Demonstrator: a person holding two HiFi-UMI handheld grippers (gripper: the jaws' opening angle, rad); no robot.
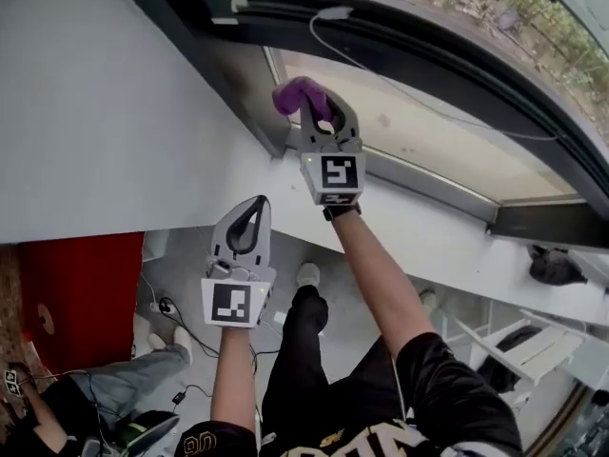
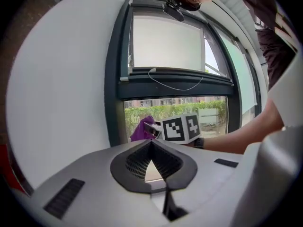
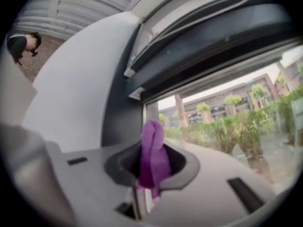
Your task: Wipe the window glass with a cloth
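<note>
My right gripper (image 1: 319, 103) is shut on a purple cloth (image 1: 298, 94), held up at the lower left corner of the window glass (image 1: 428, 146). In the right gripper view the purple cloth (image 3: 153, 157) stands up between the jaws, close to the glass (image 3: 227, 122) beside the dark frame (image 3: 118, 112). The left gripper view shows the cloth (image 2: 141, 130) and the right gripper's marker cube (image 2: 181, 128) against the pane. My left gripper (image 1: 249, 215) hangs lower, in front of the white wall (image 1: 105, 122), shut with nothing in it.
A dark window frame (image 1: 219, 74) runs along the glass, with a white cable (image 1: 381, 69) looping across it. Below are a white sill (image 1: 447, 246), a red cabinet (image 1: 81, 293), cables on the floor, and a person's leg at the lower left.
</note>
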